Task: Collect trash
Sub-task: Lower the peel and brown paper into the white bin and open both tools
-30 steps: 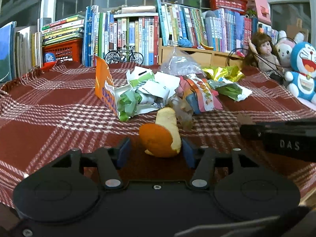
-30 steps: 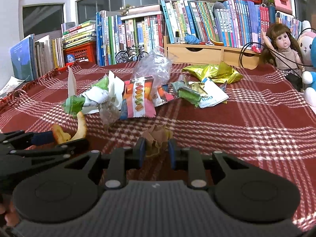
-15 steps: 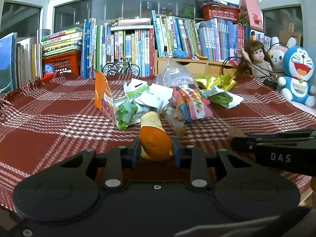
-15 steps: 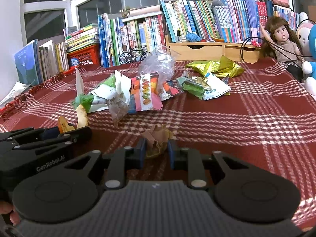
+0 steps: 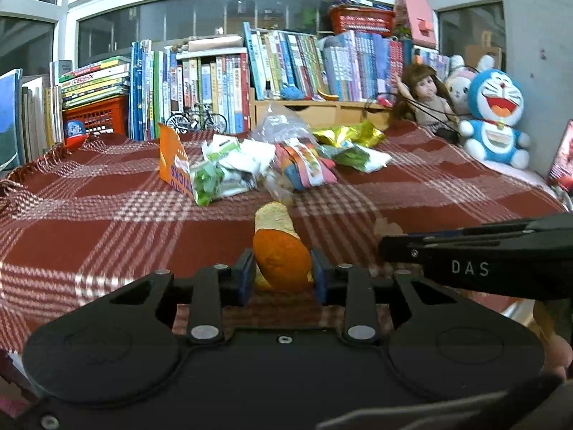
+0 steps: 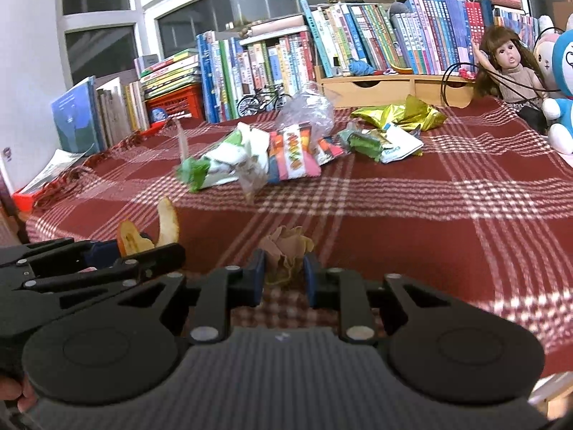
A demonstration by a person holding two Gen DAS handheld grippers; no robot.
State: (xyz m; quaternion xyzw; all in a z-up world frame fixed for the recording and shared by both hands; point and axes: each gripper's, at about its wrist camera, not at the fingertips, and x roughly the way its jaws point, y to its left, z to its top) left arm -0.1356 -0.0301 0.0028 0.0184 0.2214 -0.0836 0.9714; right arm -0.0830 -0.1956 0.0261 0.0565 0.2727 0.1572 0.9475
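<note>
My left gripper [image 5: 282,275] is shut on a curled orange peel [image 5: 279,251], held above the red checked blanket [image 5: 89,222]. My right gripper [image 6: 285,276] is shut on a crumpled brown paper wad [image 6: 288,251]. In the right wrist view the left gripper [image 6: 143,251] shows at lower left with the orange peel [image 6: 157,229] sticking up from it. In the left wrist view the right gripper [image 5: 390,247] reaches in from the right, the paper wad [image 5: 388,227] at its tip. A heap of snack wrappers [image 5: 265,165] lies farther back in the middle of the blanket.
Behind the wrappers stand a row of books [image 5: 215,82], a red crate [image 5: 95,118], a toy bicycle [image 5: 197,122] and a wooden drawer box [image 5: 322,113]. A doll [image 5: 426,96] and plush toys [image 5: 496,118] sit at the back right. The blanket's fringed edge [image 6: 64,182] runs along the left.
My left gripper shut on the orange peel and lifted it off the blanket. Both grippers rose and drew back from the wrapper heap, the right one keeping its paper wad.
</note>
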